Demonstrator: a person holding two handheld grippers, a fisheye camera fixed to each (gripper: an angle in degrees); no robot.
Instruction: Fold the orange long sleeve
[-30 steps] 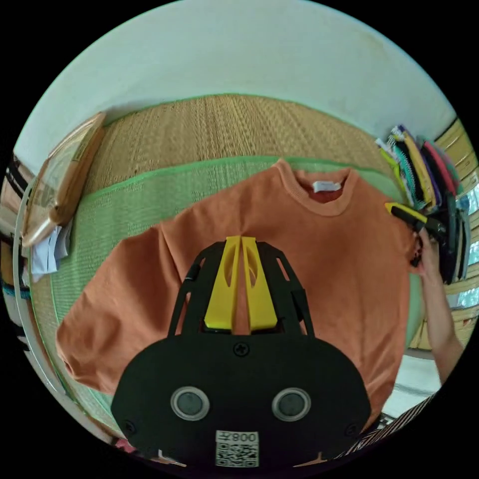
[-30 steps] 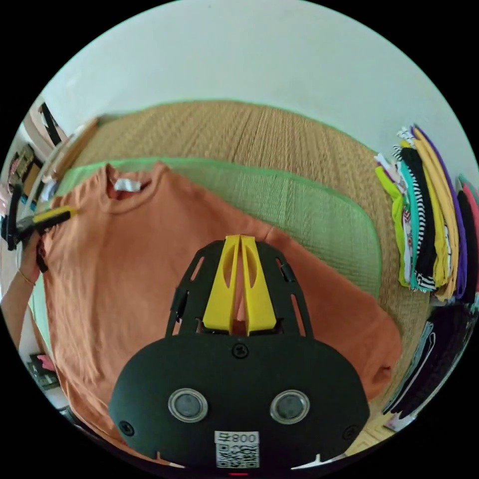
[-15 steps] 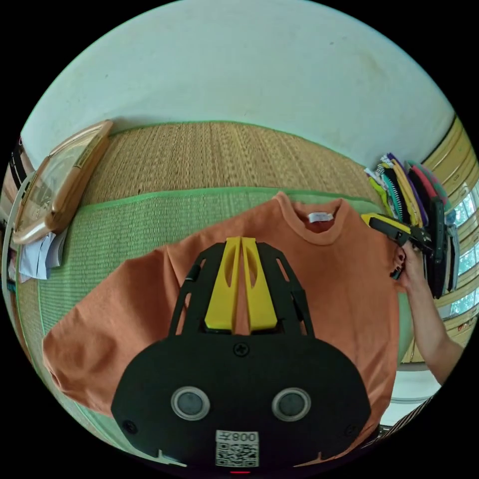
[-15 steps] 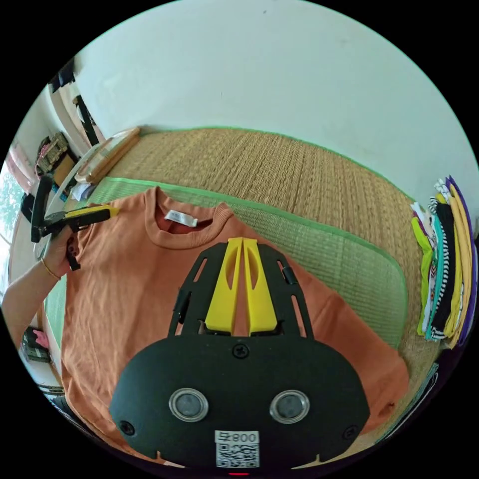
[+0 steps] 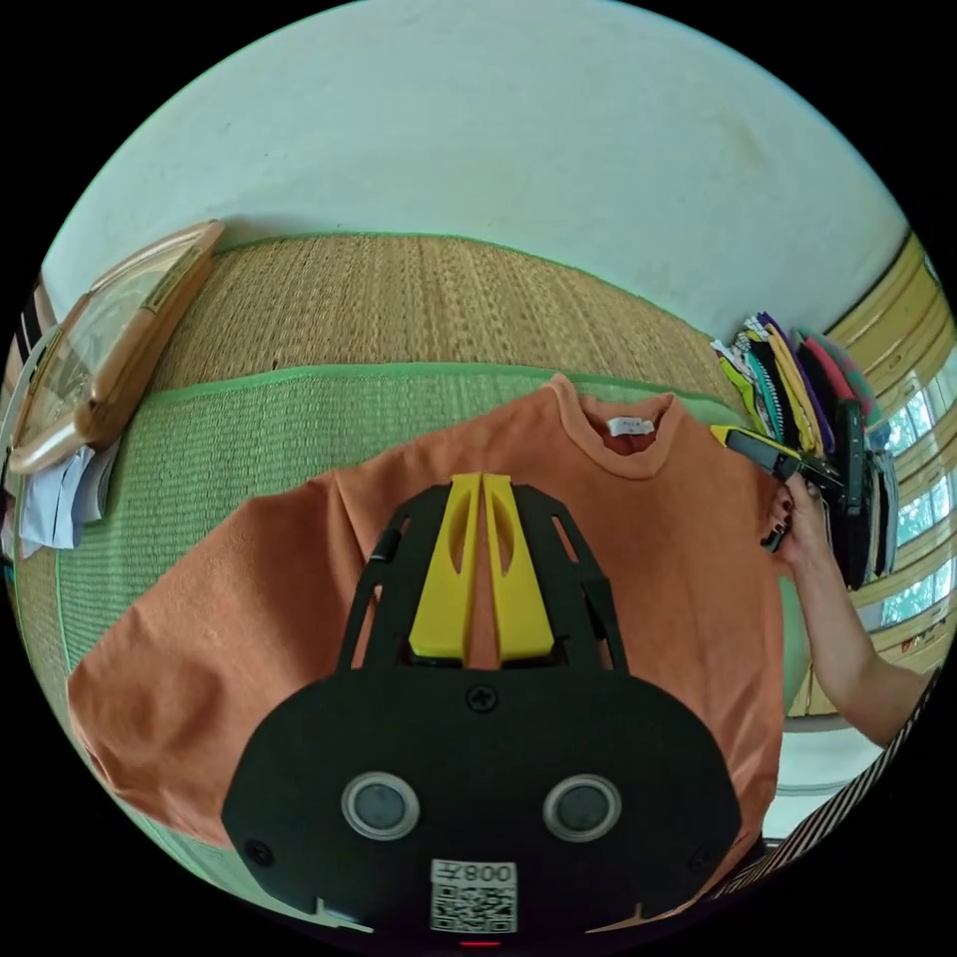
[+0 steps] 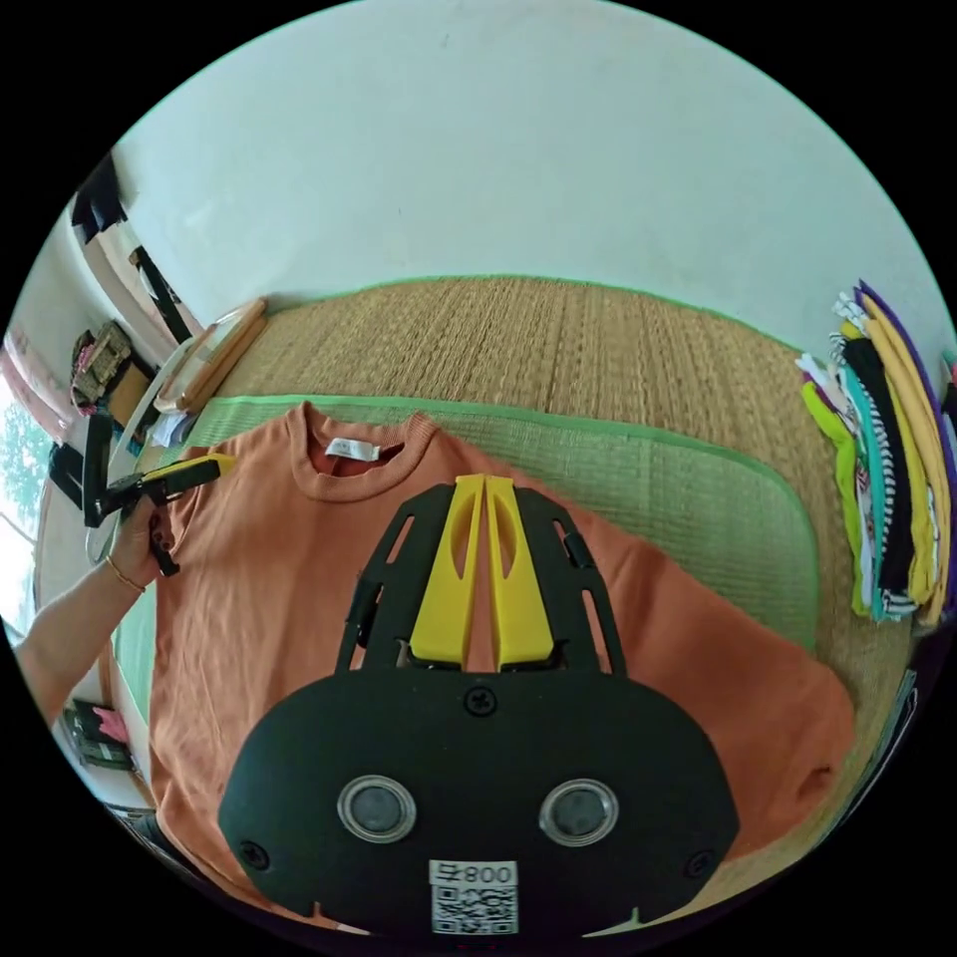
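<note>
While each gripper, left (image 5: 482, 490) and right (image 6: 484, 492), pinches a shoulder of the shirt (image 5: 638, 558) between pressed-together jaws, with the body hanging below them toward the mat (image 5: 249, 439), keep both level and taut so you lay it down flat.

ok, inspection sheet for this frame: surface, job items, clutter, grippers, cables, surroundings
Surface: green mat over a woven straw mat.
Job's things: orange long sleeve held by both shoulders, collar up, sleeves spread out over the green mat.
Clutter: stack of folded clothes; framed picture at the mat's edge.
Grippers: left gripper and right gripper each shut on a shoulder of the shirt.
Cables: nothing seen.
Surroundings: pale wall.
</note>
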